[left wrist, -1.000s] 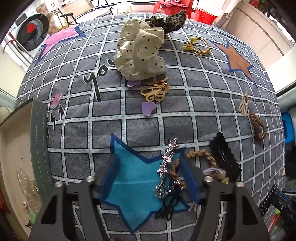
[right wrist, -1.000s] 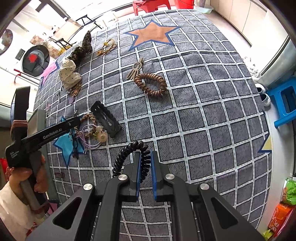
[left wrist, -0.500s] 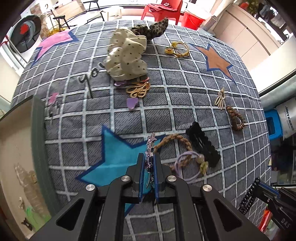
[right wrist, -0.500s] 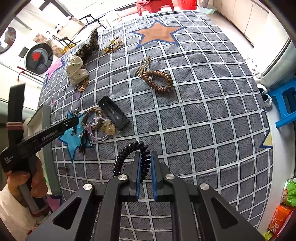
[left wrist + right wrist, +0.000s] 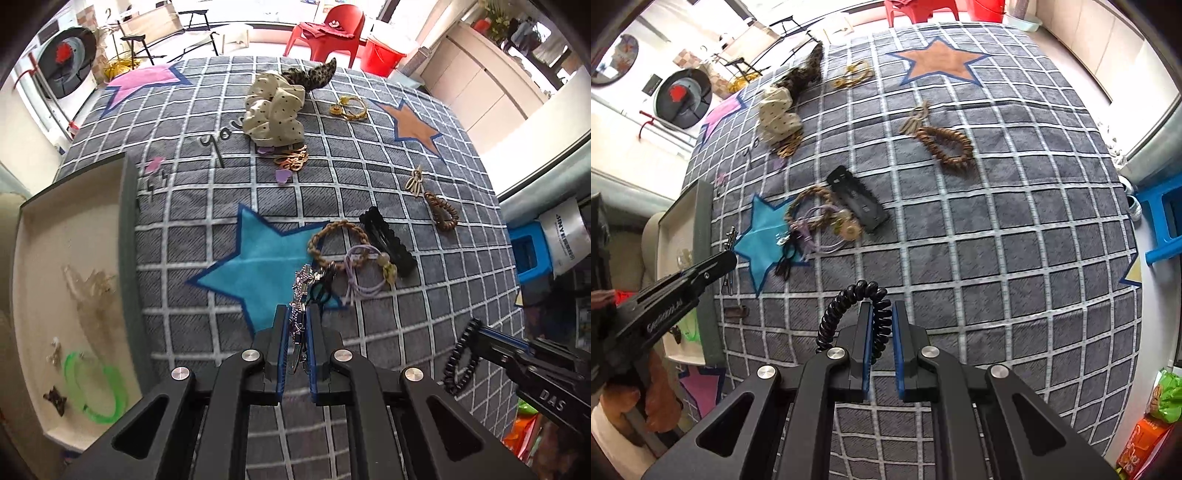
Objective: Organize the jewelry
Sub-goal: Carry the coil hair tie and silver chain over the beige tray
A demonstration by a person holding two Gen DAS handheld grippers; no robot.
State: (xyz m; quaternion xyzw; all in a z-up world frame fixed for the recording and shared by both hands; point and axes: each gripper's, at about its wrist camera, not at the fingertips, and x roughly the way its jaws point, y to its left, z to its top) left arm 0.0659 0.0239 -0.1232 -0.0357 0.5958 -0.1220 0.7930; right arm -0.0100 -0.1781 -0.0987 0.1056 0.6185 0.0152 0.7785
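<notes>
left wrist view: the left hand-held gripper has its blue-padded jaws nearly together, pinching a silver star hair clip whose star end sticks out ahead of the fingertips, raised over the lower edge of the turquoise star printed on the grey checked cloth. just beyond lie a small black hair tie, a braided tan hair tie, a lilac elastic with a pale bead, and a black scalloped snap clip, all close together. farther off sit a brown spiral hair tie with a small beige clip beside it, a cream polka-dot scrunchie, a leopard-print scrunchie touching it, a gold metal clip with purple heart pieces nearby, and a yellow hair tie. at the left edge stands an open cream-lined tray with a grey rim, holding a green ring, a clear claw clip and a few small pieces.

right wrist view: the right hand-held gripper is clamped narrowly on a black spiral hair tie, the coil looping up and to the left of the pads, above the cloth. the left hand-held gripper shows at the left, over the tray rim, with the clip hanging from its tip.
</notes>
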